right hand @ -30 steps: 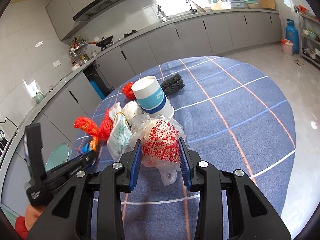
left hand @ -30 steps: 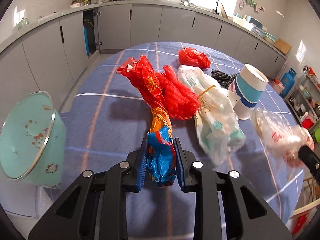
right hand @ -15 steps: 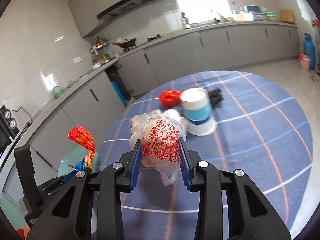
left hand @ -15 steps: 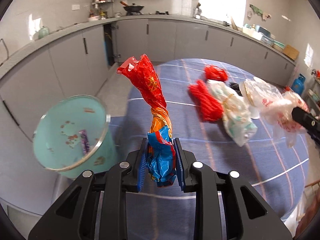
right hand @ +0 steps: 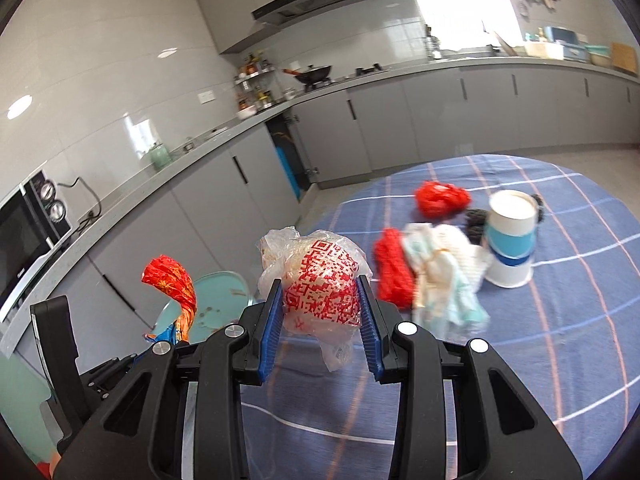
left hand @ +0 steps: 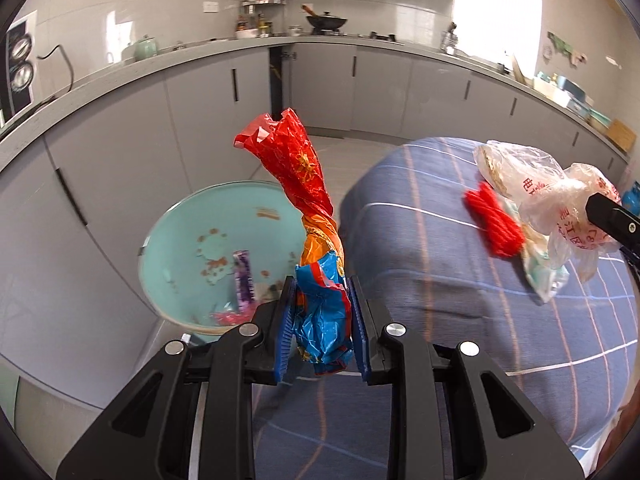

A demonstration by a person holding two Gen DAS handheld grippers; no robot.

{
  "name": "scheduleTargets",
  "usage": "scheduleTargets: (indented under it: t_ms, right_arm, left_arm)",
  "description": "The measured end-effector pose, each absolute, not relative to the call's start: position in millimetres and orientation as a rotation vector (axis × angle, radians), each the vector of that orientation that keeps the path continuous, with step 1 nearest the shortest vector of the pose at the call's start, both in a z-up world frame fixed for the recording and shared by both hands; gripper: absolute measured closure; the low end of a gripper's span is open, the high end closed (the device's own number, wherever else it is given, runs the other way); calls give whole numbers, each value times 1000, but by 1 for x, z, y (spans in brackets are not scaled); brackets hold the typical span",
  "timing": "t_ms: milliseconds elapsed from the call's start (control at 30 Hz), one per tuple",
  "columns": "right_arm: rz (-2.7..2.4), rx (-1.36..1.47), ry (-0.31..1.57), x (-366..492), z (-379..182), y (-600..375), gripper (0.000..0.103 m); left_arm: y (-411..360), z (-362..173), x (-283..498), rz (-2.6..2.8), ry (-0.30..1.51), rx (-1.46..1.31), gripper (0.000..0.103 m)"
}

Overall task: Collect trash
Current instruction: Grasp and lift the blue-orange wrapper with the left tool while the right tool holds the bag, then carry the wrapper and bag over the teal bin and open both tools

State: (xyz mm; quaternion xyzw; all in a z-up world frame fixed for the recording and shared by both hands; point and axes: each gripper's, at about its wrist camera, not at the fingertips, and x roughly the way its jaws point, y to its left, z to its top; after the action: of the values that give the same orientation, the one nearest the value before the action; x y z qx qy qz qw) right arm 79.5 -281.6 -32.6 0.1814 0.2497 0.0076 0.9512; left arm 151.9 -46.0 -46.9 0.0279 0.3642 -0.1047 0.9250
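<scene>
1. The left gripper (left hand: 322,330) is clamped on the blue end of a twisted red-and-blue wrapper (left hand: 298,184), whose red tail stands up toward 12 o'clock.
2. The right gripper (right hand: 319,332) is clamped on a crumpled clear bag printed with red squares (right hand: 320,280).
3. Over the last second both grippers have swung off the blue checked table (left hand: 460,264) toward the teal bin (left hand: 188,248). In the left view the bin has gone from the 9 o'clock edge to just behind the wrapper, its mouth facing the camera.
4. In that view the wrapper overlaps the bin's rim at 10 o'clock from the fingers, so the drop looks close. Whether it is truly over the opening is hard to judge through the fisheye.
5. A purple packet (left hand: 243,276) and pink scraps already lie in the bin.
6. Left on the table, at 1 to 2 o'clock in the right view: red netting (right hand: 394,276), a pale bag (right hand: 444,276), a paper cup (right hand: 510,236) and another red lump (right hand: 440,198). By my reckoning, collecting is under halfway.
</scene>
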Motion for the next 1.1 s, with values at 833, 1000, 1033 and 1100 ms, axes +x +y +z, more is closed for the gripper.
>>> scheduleTargets:
  t_ms: [833, 1000, 1033, 1100]
  right_arm:
    - [205, 261, 551, 140, -31, -169, 67]
    - [216, 241, 568, 156, -36, -154, 67]
    - [217, 238, 571, 159, -38, -151, 67]
    - [215, 230, 577, 165, -41, -148, 67]
  left_arm:
    - [36, -59, 169, -84, 773, -38, 77]
    - [34, -67, 178, -102, 806, -47, 77]
    - [34, -69, 180, -104, 811, -42, 77]
    - [34, -70, 186, -106, 816, -37, 77]
